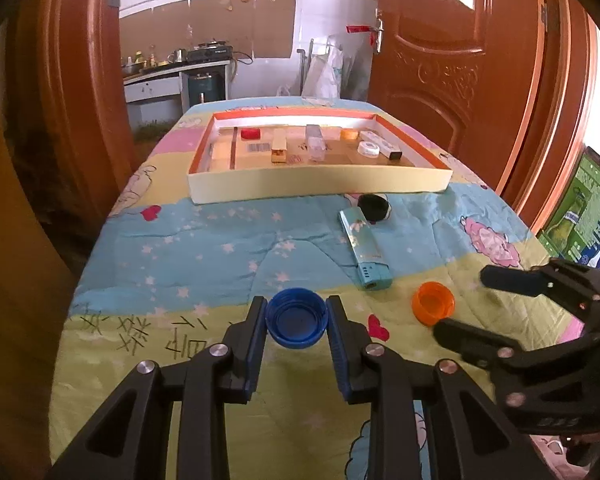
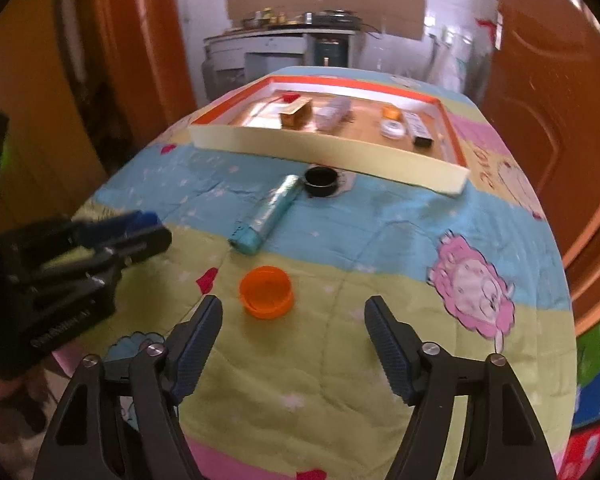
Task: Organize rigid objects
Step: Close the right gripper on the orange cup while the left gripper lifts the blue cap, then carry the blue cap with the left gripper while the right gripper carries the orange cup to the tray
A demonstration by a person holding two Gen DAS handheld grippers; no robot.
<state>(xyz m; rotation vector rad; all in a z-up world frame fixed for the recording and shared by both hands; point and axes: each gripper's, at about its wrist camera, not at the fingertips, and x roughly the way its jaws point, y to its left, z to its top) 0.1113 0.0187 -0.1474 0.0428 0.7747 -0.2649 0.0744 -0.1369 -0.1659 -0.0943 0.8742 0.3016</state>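
A blue bottle cap [image 1: 297, 318] sits mouth-up on the patterned cloth, with my left gripper [image 1: 297, 312] shut on it, both pads against its sides. In the right wrist view, the left gripper [image 2: 162, 228] shows blurred at the left edge. An orange cap [image 1: 434, 304] [image 2: 265, 290] lies mouth-up just right of it. My right gripper [image 2: 293, 308] [image 1: 460, 300] stands open just short of the orange cap, with nothing between its pads. The cap lies ahead of the fingertips, nearer the left finger.
A long teal box [image 1: 364, 250] [image 2: 270, 212] and a black cap [image 1: 374, 207] [image 2: 321, 180] lie mid-table. Behind them stands a shallow cream tray [image 1: 320, 190] [image 2: 340, 148] with an orange rim, holding several small boxes and caps. Wooden doors flank the table.
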